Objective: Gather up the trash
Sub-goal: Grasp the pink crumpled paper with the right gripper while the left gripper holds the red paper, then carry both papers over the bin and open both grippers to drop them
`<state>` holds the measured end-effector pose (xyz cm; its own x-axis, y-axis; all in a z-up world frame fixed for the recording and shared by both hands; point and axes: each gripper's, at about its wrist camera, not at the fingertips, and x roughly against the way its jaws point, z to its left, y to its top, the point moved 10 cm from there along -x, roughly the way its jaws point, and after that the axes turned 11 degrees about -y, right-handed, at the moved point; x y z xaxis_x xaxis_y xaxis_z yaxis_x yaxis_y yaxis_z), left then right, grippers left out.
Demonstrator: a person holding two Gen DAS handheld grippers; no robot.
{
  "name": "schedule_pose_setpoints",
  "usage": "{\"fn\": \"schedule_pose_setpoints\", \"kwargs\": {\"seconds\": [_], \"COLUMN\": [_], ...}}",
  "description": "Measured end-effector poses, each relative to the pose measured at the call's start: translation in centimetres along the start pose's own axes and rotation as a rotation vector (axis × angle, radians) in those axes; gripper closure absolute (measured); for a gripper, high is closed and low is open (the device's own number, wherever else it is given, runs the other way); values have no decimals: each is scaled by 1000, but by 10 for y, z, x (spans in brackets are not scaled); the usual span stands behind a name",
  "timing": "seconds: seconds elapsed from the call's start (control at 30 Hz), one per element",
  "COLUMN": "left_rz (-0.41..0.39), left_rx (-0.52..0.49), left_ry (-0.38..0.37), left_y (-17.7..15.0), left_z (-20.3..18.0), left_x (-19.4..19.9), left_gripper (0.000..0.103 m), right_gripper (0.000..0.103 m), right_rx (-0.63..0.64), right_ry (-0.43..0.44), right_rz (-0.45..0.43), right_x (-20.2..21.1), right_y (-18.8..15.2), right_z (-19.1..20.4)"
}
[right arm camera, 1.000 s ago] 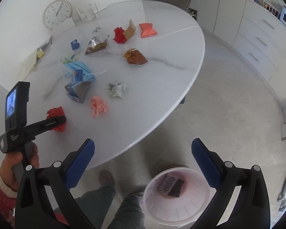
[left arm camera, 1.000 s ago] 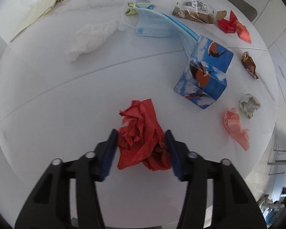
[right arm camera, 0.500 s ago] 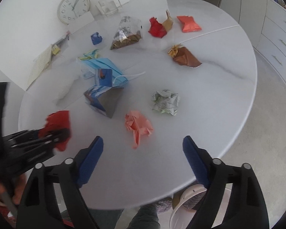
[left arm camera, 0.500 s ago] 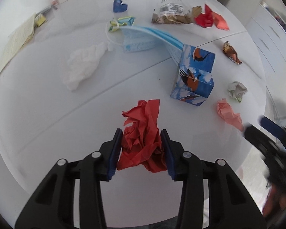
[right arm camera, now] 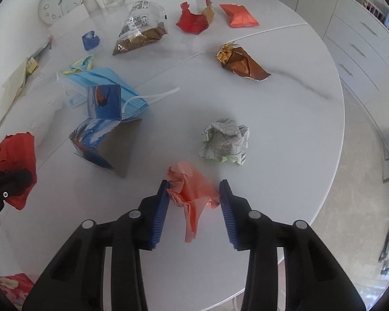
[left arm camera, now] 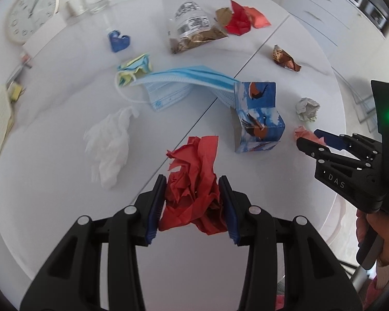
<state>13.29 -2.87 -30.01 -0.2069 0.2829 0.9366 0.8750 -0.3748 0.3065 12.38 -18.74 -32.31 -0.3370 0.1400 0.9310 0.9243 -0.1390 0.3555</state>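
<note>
My left gripper [left arm camera: 192,180] is shut on a crumpled red paper [left arm camera: 197,155] and holds it a little above the white round table [left arm camera: 51,181]. My right gripper [right arm camera: 194,184] points down at the table's near edge. Its jaws are closing, and a pink paper wad [right arm camera: 192,194] sits between the blue pads, which touch it on both sides. In the left wrist view the right gripper [left arm camera: 311,140] stands at the far right over the pink wad [left arm camera: 302,132]. In the right wrist view the red paper [right arm camera: 18,150] shows at the left edge.
Other litter on the table: a folded blue bird-print box [right arm camera: 103,129], a blue face mask [right arm camera: 103,80], a printed paper ball [right arm camera: 224,142], a brown wrapper [right arm camera: 242,63], a snack bag [right arm camera: 140,28], red wrappers [right arm camera: 194,20] and white tissue [left arm camera: 109,142]. A clock [right arm camera: 61,0] leans at the back.
The right gripper swung from above a bin on the floor to the table, came down and closed around the pink wad. The left gripper rose and rolled, still holding the red paper.
</note>
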Motion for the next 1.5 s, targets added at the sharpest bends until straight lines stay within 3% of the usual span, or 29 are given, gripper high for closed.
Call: {"fn": "schedule_pose_setpoints", "kwargs": {"seconds": [0.17, 0.33, 0.57, 0.77, 1.03, 1.1, 1.23, 1.5], "left_rz": [0, -12, 60, 159, 226, 246, 257, 212], "left_rx": [-68, -190, -373, -526, -658, -661, -648, -572], "left_ry": [-47, -140, -337, -425, -451, -460, -460, -391], "left_y": [8, 15, -4, -42, -90, -96, -103, -88], "left_z": [-8, -52, -180, -291, -384, -395, -406, -385], "left_x": [4, 16, 12, -10, -26, -28, -30, -27], "left_gripper": [62, 62, 62, 62, 62, 58, 31, 20], "right_gripper": [67, 67, 67, 66, 64, 64, 63, 62], "right_rx": [-112, -218, -397, -517, -602, -609, -606, -572], "right_ry": [46, 31, -115, -183, -203, -193, -181, -159], "right_rz": [10, -33, 4, 32, 45, 38, 29, 26], "right_x": [11, 56, 103, 128, 139, 139, 141, 138], "right_y": [-3, -20, -111, -187, -235, -238, -244, -244], "right_z": [-5, -46, -156, -224, -277, -284, -292, -291]}}
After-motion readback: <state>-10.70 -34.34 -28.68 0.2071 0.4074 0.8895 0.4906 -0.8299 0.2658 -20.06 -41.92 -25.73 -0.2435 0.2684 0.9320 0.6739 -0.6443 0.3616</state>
